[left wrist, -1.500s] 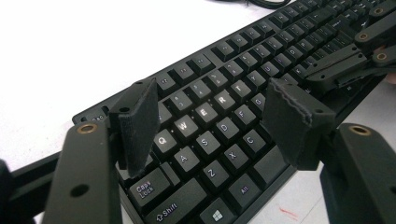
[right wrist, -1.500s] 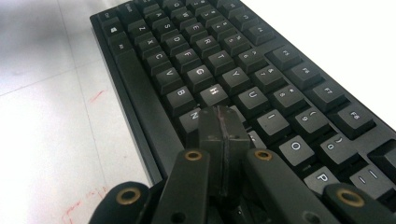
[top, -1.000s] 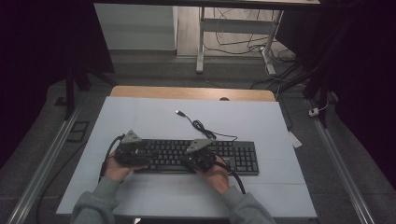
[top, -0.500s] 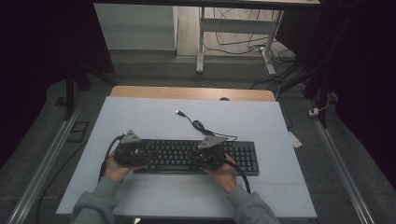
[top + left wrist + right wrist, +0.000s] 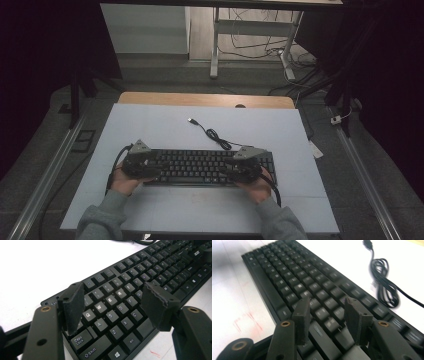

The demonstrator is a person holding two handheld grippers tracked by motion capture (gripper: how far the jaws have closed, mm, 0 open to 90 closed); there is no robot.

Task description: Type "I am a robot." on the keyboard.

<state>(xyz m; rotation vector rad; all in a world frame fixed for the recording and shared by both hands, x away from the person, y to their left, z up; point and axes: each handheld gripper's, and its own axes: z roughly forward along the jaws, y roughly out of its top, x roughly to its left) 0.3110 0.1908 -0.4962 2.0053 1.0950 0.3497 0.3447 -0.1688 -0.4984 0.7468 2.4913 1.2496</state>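
In the right gripper view, the black plastic keyboard (image 5: 312, 290) is blurred, so its key legends cannot be read, and its near end is cut off by the bottom edge. The coiled black cable (image 5: 384, 285) is cut off at the right edge. In the left gripper view, the keyboard's far end is cropped.

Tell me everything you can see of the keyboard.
The keyboard is black, full-size, apparently plastic, with white key legends. It lies flat on the pale table, long side toward the person. Its black cable runs back in a loose coil to an unplugged USB plug. The left hand-held gripper hovers open over its left-end keys; the right hand-held gripper, jaws just opening, nothing between them, is over its right end.
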